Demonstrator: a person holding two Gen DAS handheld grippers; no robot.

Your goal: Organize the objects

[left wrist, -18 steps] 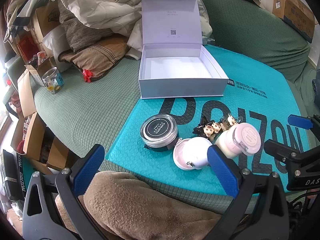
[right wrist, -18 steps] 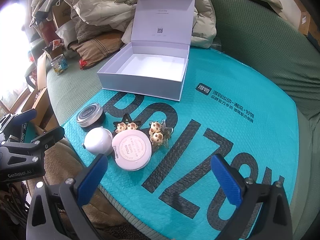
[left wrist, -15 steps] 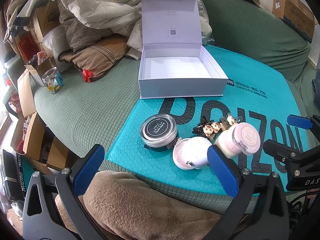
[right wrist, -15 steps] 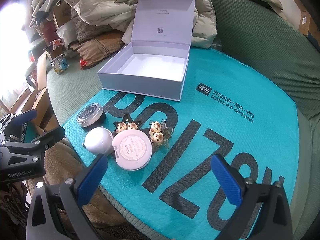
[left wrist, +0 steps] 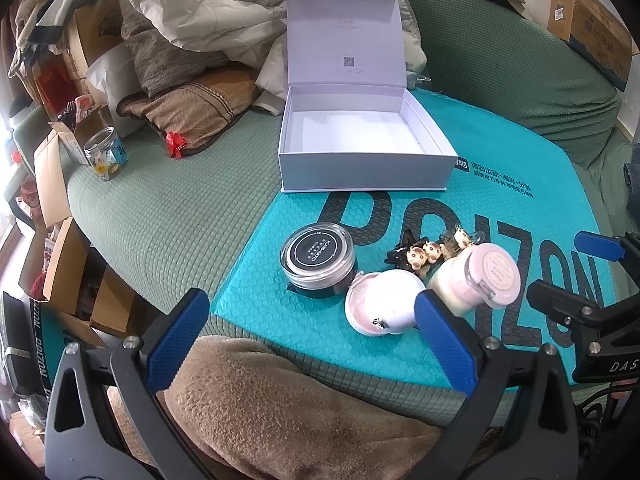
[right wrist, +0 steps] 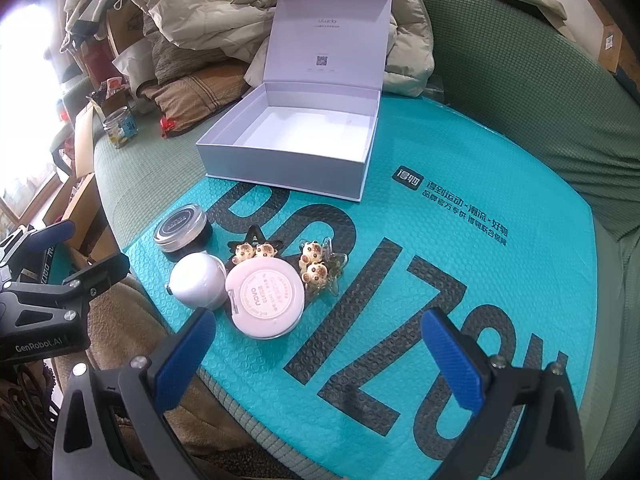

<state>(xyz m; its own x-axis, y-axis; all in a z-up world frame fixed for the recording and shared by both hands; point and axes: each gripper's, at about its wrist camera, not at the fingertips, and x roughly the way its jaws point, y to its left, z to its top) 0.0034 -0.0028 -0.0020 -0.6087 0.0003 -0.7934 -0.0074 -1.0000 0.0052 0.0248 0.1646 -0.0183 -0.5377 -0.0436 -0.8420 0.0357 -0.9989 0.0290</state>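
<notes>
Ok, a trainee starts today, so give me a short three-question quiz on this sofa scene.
1. True or false: the white gift box already holds a jar.
2. Which item lies nearest the box: A black-lidded jar, B white ball case, C pink-lidded jar?
3. What state are the left tool and right tool in?

Key: 1 false, it is empty. 2 A. 3 both open, holding nothing.
</notes>
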